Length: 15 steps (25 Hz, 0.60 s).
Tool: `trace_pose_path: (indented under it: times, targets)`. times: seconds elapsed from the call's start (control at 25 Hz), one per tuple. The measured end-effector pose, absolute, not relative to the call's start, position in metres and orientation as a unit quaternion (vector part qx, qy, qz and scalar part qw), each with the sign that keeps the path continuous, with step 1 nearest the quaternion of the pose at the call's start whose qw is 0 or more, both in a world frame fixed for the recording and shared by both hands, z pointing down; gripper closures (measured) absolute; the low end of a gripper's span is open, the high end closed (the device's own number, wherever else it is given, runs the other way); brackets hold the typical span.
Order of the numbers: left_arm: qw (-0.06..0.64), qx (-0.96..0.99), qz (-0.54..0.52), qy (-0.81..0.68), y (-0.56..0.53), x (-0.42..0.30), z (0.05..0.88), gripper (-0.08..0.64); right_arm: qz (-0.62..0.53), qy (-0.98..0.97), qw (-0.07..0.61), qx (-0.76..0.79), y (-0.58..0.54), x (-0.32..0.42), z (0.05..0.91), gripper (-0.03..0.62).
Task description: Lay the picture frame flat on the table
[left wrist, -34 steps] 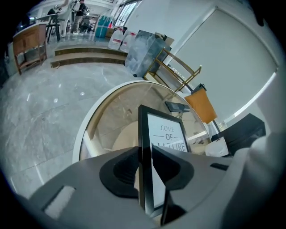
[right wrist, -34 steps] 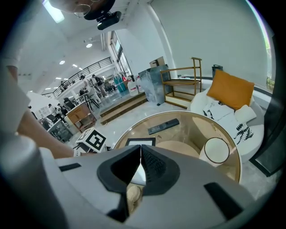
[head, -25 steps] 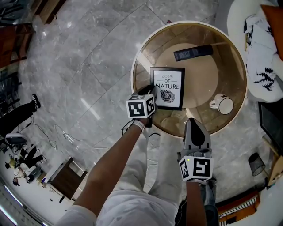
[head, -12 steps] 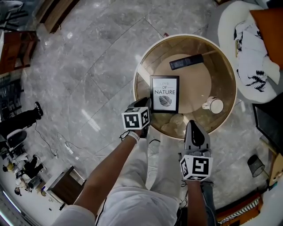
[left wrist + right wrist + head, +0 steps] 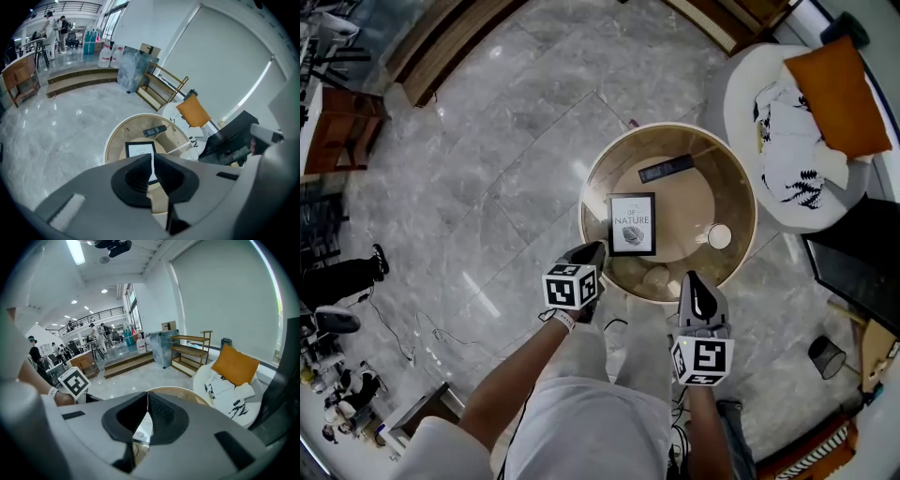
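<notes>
The black picture frame [image 5: 632, 224] with a white leaf print lies flat on the round glass-topped table [image 5: 598, 187], left of centre. My left gripper [image 5: 592, 248] is shut and empty, hanging over the table's near-left rim, just short of the frame's lower corner. Further back, my right gripper [image 5: 692, 278] is shut too, near the table's front rim and holding nothing. In the left gripper view the frame [image 5: 139, 149] shows just past the closed left gripper [image 5: 152, 157]. In the right gripper view a strip of the frame [image 5: 143, 427] shows under the closed right gripper [image 5: 147, 394].
A black remote [image 5: 666, 169] lies at the table's far side and a white mug [image 5: 718, 236] at its right. A white armchair [image 5: 750, 84] with an orange cushion [image 5: 834, 84] stands beyond on the right. A dark cabinet [image 5: 853, 272] and a bin [image 5: 827, 356] are at the right.
Both grippers have drawn back toward the person and the view has pulled away from the table. The left gripper has come away from the frame's left edge. The frame stays flat.
</notes>
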State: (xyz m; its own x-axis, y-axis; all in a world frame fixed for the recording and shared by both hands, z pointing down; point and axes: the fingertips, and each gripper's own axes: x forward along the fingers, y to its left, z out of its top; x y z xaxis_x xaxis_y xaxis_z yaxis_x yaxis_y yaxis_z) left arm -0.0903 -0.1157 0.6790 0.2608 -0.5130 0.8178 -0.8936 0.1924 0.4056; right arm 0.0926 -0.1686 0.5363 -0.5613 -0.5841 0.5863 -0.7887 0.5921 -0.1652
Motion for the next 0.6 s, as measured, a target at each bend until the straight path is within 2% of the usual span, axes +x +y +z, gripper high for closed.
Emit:
trace_pose_path:
  times: [0.2, 0.6]
  targets:
    - [0.493, 0.642, 0.16, -0.564, -0.119, -0.077, 0.618, 0.546, 0.195, -0.858, 0.238, 0.411, -0.159, 0.108, 0.498, 0.588]
    - [0.401, 0.729, 0.144, -0.536, -0.111, -0.055, 0.485, 0.549, 0.185, -0.852, 0.207, 0.444, -0.147, 0.131, 0.423, 0.588]
